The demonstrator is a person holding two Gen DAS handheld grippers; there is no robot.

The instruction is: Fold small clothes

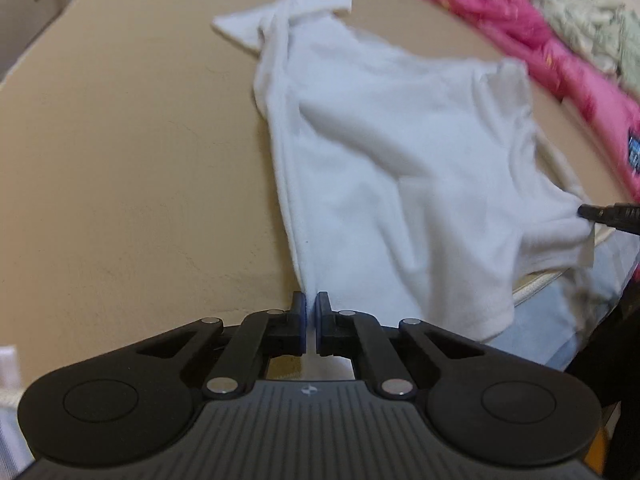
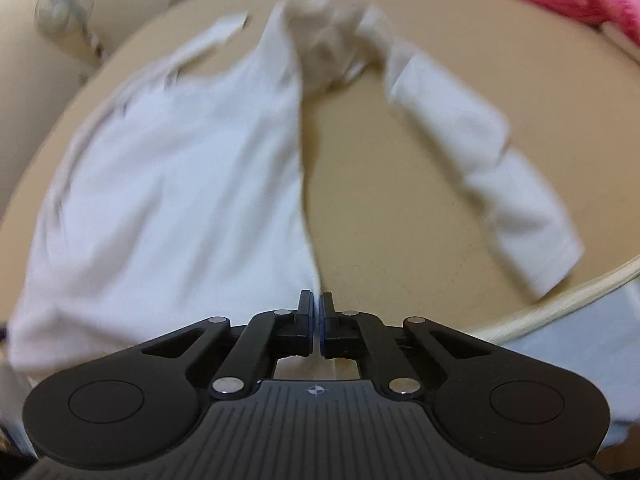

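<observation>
A small white long-sleeved shirt [image 1: 400, 152] lies spread on a tan round table [image 1: 120, 160]. My left gripper [image 1: 311, 300] is shut on the shirt's near hem corner. My right gripper [image 2: 316, 300] is shut on the other hem corner; its black tip also shows at the right edge of the left wrist view [image 1: 600, 216], pinching the cloth. In the right wrist view the shirt body [image 2: 180, 184] lies to the left and one sleeve [image 2: 500, 168] stretches out to the right. The view is blurred by motion.
A pink cloth [image 1: 540, 40] and a pale patterned cloth [image 1: 592, 12] lie along the table's far right edge. The table rim [image 2: 560, 304] curves close on the right, with light blue fabric [image 1: 540, 332] below it.
</observation>
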